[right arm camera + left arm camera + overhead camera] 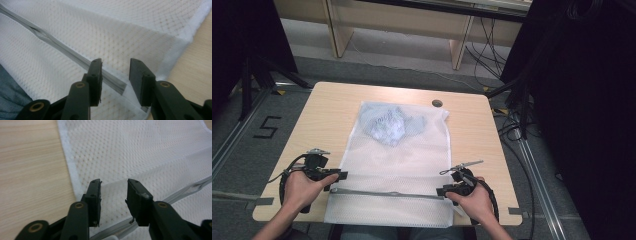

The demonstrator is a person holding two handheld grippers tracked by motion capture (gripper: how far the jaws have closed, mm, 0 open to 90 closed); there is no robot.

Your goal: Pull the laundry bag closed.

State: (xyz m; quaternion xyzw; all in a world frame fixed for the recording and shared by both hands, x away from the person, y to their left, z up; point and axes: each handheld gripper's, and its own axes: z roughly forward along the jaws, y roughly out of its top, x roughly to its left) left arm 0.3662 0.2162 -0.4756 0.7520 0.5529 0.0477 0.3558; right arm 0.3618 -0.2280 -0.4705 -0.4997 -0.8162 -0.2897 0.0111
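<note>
High view: mesh bag (397, 165) lies under both grippers' released jaws; zipper (387, 193) between them.

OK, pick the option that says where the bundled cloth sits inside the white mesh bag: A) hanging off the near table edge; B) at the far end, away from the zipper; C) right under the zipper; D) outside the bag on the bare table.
B: in the high view the bundled cloth lies in the far end of the mesh bag, well away from the zipper near the person.

table (327, 107) light wood; grommet hole (437, 103) (far edge); floor "5" (266, 127)
</note>
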